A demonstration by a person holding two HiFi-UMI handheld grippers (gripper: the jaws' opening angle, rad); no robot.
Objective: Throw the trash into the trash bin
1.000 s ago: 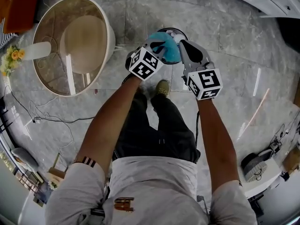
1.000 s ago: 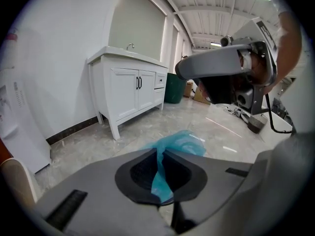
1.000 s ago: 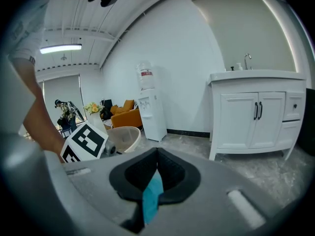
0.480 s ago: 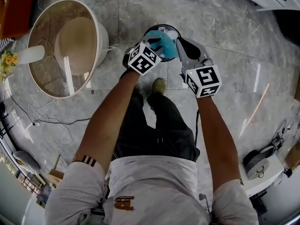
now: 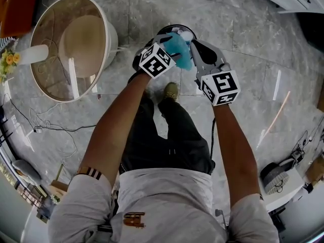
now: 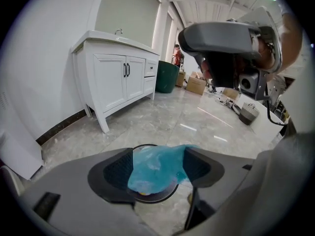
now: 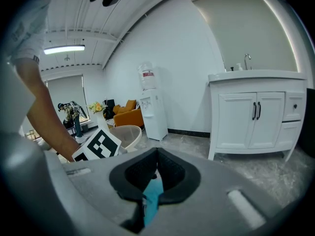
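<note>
A crumpled blue plastic trash bag point(image 5: 177, 47) hangs over the round black trash bin point(image 5: 172, 28) on the marble floor. My left gripper point(image 5: 169, 42) is above the bin's rim point(image 6: 143, 145), and its jaws are opening. They stand wide apart with the blue bag point(image 6: 155, 168) loose between the pads. My right gripper point(image 5: 195, 47) is next to it on the right, shut on a thin fold of the blue bag point(image 7: 153, 198). The bag hides most of the bin's inside.
A round beige tub-like table point(image 5: 71, 44) stands to the left, with a white vase of yellow flowers point(image 5: 10, 62) and floor cables point(image 5: 45, 128) near it. My shoe point(image 5: 172, 92) is just short of the bin. A white sink cabinet point(image 6: 118, 82) lines the wall.
My left gripper's jaws have gone from shut on the blue bag to wide apart. Both grippers and the bag have shifted slightly towards the bin.
</note>
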